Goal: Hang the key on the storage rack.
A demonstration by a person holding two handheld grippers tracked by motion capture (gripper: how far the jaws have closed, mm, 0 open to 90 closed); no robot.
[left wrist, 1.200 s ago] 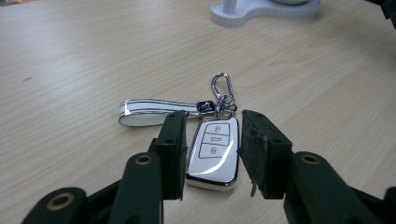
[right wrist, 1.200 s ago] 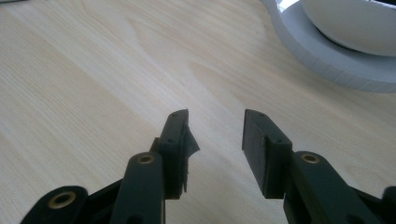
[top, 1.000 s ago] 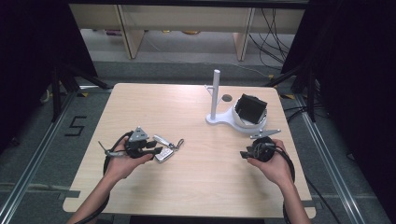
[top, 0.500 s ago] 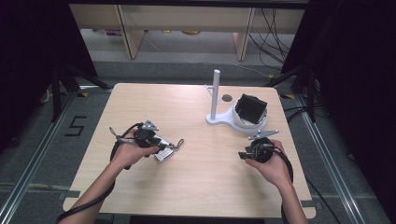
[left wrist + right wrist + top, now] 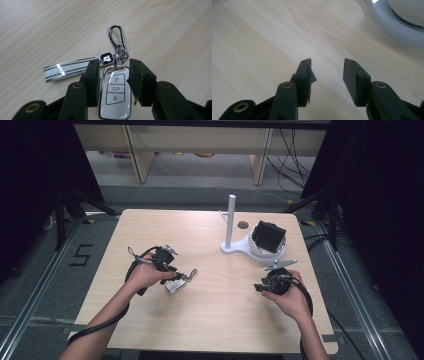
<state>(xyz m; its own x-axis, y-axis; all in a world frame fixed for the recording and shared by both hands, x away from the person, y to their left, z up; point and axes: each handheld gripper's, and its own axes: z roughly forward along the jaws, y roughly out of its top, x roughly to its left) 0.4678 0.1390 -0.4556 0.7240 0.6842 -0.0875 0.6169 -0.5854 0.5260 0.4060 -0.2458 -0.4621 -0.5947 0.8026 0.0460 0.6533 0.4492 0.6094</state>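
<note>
A white car key fob [image 5: 115, 95] with three buttons lies on the wooden table [image 5: 200, 230]. Its white strap [image 5: 67, 68] trails to one side and its silver snap hook [image 5: 116, 35] points away. My left gripper [image 5: 115, 63] is shut on the fob, a pad against each long edge. In the high view the fob [image 5: 176, 285] sits left of the table's middle, at the tips of the left gripper [image 5: 172, 279]. My right gripper [image 5: 260, 287] rests near the right front; its jaws have just been opening. Nothing is between the right gripper's [image 5: 327, 65] jaws, just bare wood.
A white stand with an upright post [image 5: 231, 220] and a round base holding a black box [image 5: 268, 236] is at the back right, just beyond the right gripper. Its white rim [image 5: 392, 27] is close ahead of the right jaws. Cables trail from both grippers.
My left hand has swung away from me and a little to the right, while the fob stays at about the same spot. The right hand has not moved.
</note>
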